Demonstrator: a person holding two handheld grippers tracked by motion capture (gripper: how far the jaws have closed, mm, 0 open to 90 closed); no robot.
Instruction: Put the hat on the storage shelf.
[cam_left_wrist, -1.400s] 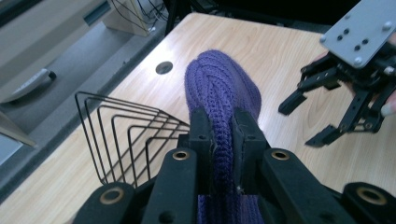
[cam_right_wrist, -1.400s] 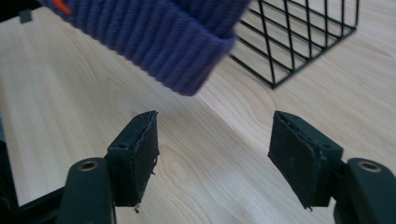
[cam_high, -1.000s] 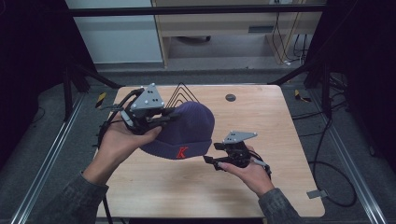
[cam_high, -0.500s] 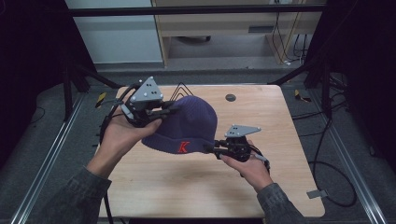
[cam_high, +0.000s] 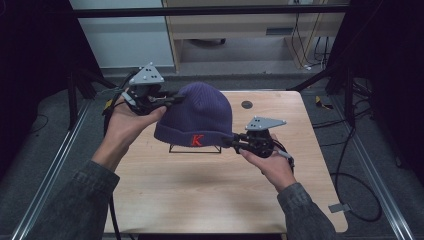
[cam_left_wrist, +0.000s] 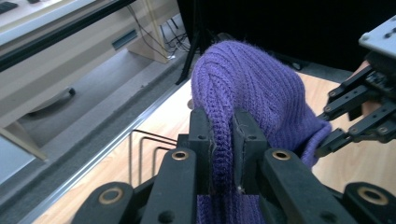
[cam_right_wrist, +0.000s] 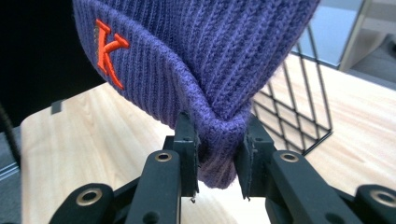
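Note:
A purple knit beanie (cam_high: 200, 117) with a red K on its cuff hangs in the air above the wooden table (cam_high: 200, 195), held between both grippers. My left gripper (cam_high: 172, 100) is shut on a fold of knit near the crown; in the left gripper view the fabric (cam_left_wrist: 224, 154) is pinched between the jaws. My right gripper (cam_high: 231, 142) is shut on the folded cuff at the beanie's right edge, and the right gripper view has the cuff (cam_right_wrist: 217, 140) bunched between its jaws. A black wire stand (cam_high: 195, 148) sits on the table under the beanie, mostly hidden.
The wire stand's mesh (cam_right_wrist: 299, 107) shows behind the cuff. A small dark round spot (cam_high: 246, 104) lies on the table's far side. Metal frame rails (cam_high: 55, 165) run along the table's sides. A cabinet (cam_high: 250, 30) stands beyond the table.
Both hands have lifted the beanie higher and carried it away from the person; it now hangs upright over the wire stand. Both grips stayed shut.

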